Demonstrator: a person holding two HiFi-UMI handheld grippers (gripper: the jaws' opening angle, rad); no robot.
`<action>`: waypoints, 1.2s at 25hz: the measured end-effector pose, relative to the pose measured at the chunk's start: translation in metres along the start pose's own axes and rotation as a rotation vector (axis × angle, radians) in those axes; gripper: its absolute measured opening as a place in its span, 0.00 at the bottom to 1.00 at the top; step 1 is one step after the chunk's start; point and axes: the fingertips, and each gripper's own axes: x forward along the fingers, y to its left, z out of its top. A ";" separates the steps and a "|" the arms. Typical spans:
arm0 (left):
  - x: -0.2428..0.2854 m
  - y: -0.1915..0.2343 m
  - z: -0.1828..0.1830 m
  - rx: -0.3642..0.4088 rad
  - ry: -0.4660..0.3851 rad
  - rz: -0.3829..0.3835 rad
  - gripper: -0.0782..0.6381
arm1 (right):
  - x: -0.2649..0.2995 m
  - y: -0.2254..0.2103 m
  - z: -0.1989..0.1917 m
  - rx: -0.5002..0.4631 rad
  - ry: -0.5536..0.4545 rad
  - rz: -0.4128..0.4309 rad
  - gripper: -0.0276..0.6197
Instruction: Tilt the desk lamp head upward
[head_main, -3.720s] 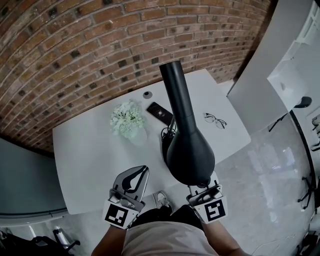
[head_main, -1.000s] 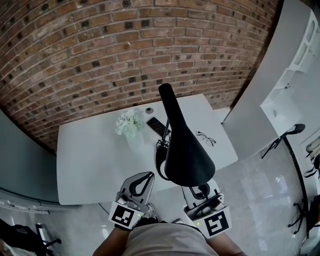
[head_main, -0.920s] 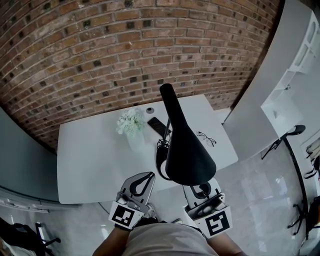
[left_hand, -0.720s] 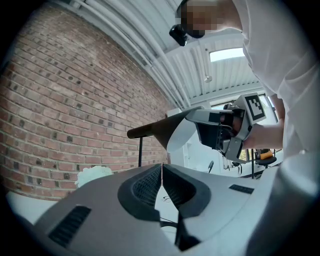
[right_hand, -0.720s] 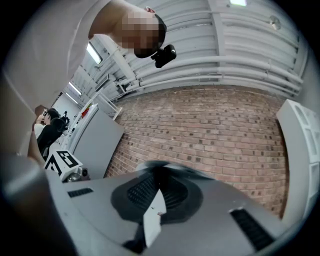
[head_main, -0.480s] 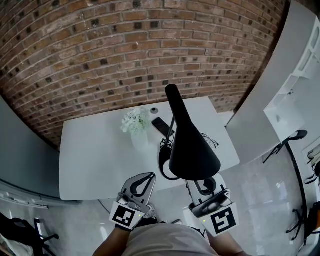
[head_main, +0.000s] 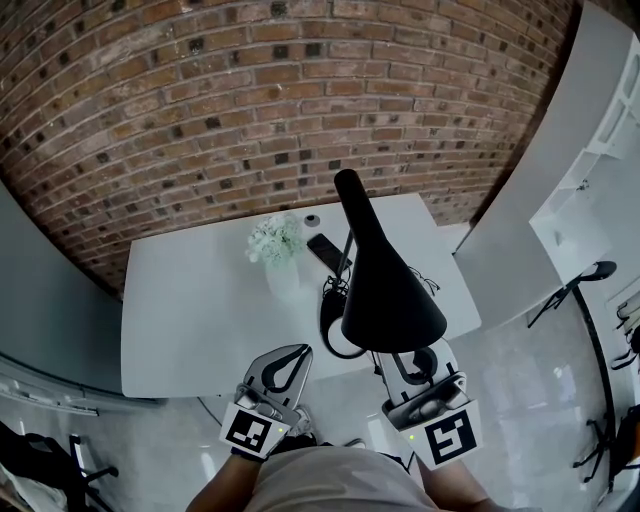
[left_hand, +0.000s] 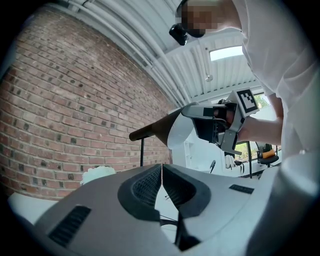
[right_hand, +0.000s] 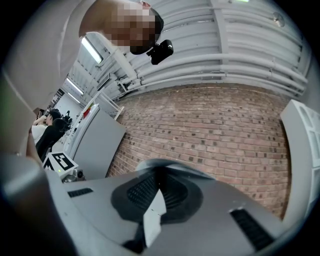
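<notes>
The black desk lamp's cone-shaped head (head_main: 388, 295) hangs over the white table's near edge, its neck running up to a rounded end (head_main: 347, 183). My right gripper (head_main: 410, 362) sits just under the shade's near rim and is shut on it. A pale sliver of that rim (right_hand: 152, 217) shows between its jaws in the right gripper view (right_hand: 157, 189). The left gripper view shows the shade (left_hand: 167, 127) with the right gripper (left_hand: 207, 117) clamped on its edge. My left gripper (head_main: 284, 362) is shut with nothing in it (left_hand: 161, 175), left of the lamp.
On the white table (head_main: 180, 300) stand a vase of white flowers (head_main: 276, 240), a dark phone (head_main: 325, 250), a small round object (head_main: 312, 221) and the lamp's ring base with cable (head_main: 335, 322). A brick wall (head_main: 250, 100) lies behind and a grey partition (head_main: 530, 210) to the right.
The lamp head has swung, its wide rim coming up and toward me with the right gripper on it. The left gripper has kept its place.
</notes>
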 end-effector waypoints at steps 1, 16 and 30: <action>0.000 -0.001 0.001 0.002 -0.002 -0.004 0.12 | 0.000 0.000 0.001 -0.004 -0.002 0.000 0.07; 0.016 -0.013 0.008 0.008 -0.020 -0.027 0.12 | 0.001 -0.005 0.012 -0.050 0.000 0.021 0.07; 0.016 -0.022 0.016 0.030 -0.037 -0.011 0.12 | 0.000 -0.007 0.017 -0.054 0.012 0.029 0.07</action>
